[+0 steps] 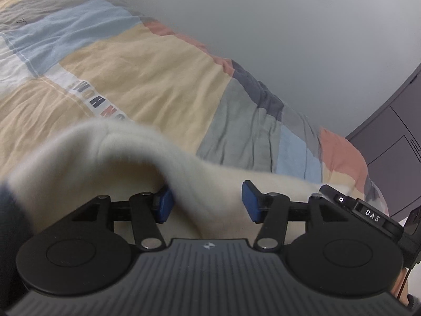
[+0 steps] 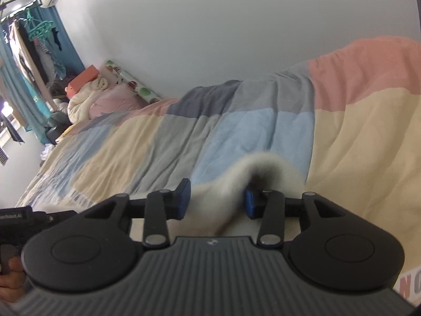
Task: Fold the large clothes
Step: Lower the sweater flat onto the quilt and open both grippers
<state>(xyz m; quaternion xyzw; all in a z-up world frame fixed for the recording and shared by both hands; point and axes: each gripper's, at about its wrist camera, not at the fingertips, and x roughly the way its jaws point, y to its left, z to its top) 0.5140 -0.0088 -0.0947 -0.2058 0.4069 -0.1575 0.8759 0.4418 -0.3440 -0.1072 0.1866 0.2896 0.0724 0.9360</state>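
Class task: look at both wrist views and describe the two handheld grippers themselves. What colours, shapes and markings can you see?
The left gripper and right gripper match: a ribbed dark grey body with a small pale logo, two round black discs, black linkage bars with silver pivots, and blue pads on the fingers. In the left view, the right gripper's side bears white letters "DAS".

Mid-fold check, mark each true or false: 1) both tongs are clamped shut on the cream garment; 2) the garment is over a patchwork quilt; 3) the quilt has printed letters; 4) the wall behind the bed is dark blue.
1) False. The left tongs and right tongs stand open; the cream garment lies between the pads, unpinched.
2) True. The patchwork quilt spreads beneath it.
3) True. The printed letters run across a white strip.
4) False. The wall is pale grey-white.
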